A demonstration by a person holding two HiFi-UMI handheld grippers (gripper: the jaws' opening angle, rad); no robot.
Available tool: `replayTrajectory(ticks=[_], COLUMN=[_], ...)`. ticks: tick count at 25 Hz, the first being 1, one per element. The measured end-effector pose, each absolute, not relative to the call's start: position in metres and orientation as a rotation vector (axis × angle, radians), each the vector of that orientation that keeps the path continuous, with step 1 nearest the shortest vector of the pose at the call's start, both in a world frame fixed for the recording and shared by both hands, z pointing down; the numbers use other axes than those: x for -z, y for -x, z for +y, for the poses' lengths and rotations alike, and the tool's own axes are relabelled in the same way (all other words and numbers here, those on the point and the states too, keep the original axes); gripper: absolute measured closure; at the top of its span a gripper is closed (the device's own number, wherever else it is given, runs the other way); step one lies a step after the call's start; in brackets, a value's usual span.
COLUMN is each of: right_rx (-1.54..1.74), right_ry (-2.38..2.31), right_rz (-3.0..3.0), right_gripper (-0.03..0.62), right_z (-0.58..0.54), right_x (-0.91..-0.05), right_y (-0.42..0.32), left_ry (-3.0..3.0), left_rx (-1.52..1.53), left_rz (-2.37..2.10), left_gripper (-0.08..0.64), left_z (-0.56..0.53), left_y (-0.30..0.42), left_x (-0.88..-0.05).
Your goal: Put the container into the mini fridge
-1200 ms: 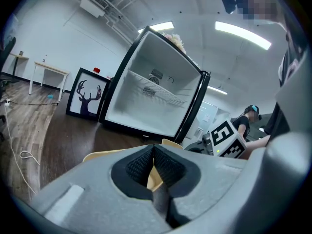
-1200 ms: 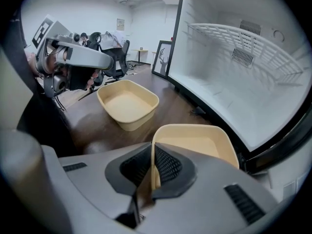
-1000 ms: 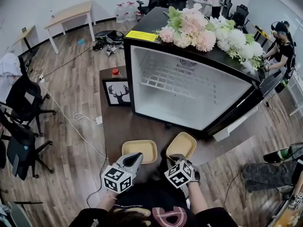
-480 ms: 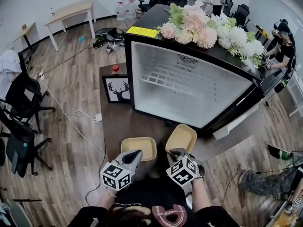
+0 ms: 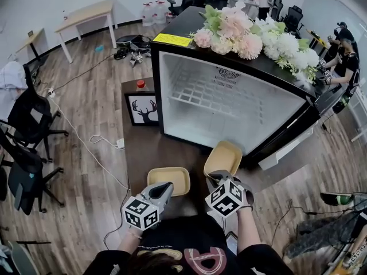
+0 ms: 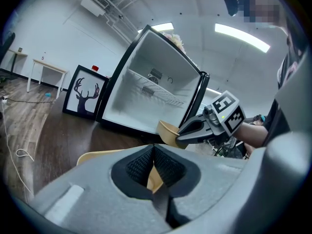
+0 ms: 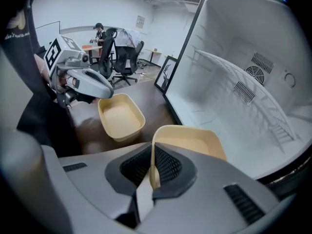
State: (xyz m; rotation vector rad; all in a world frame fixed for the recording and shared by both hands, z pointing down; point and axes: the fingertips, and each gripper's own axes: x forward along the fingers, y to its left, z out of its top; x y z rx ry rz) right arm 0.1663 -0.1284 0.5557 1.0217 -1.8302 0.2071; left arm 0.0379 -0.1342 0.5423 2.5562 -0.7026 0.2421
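Two tan plastic containers sit in front of the open mini fridge point(image 5: 229, 105). My right gripper point(image 5: 217, 181) is shut on the near rim of the right container point(image 5: 223, 158) and holds it tilted above the dark table point(image 5: 143, 153), close to the fridge opening. In the right gripper view the rim point(image 7: 190, 143) is pinched between the pads point(image 7: 165, 167). My left gripper point(image 5: 163, 190) is shut on the near rim of the left container point(image 5: 168, 179), which rests on the table. In the left gripper view that container point(image 6: 97, 156) shows below the fridge point(image 6: 151, 91).
The fridge has a white inside with a wire shelf point(image 5: 218, 99); its black door point(image 5: 298, 132) hangs open at the right. Flowers point(image 5: 252, 36) lie on top of it. A deer picture point(image 5: 141, 109) and a red-capped bottle point(image 5: 139, 86) stand at its left. Office chairs point(image 5: 26, 125) are further left.
My right gripper has lifted its container off the table and carried it a little toward the fridge, rolling slightly. The left gripper and its container have stayed put.
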Motion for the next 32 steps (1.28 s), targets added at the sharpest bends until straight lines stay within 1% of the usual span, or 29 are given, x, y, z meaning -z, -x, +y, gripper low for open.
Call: replayTrajectory(ticks=[11,32], right_rx=[-0.159,-0.206], right_ry=[-1.041,-1.095], right_rz=[-1.808,-1.768], right_gripper=[0.568,0.568], right_z=[-0.169,-0.219], right_x=[-0.542,-0.547], right_y=[-0.186,-0.237], left_ry=[-2.535,-2.503], left_rx=[-0.234,-0.282], left_rz=[-0.737,-0.785], left_gripper=[0.551,0.551], left_z=[-0.142,-0.152], left_y=[-0.034,-0.031], left_x=[-0.545,-0.554])
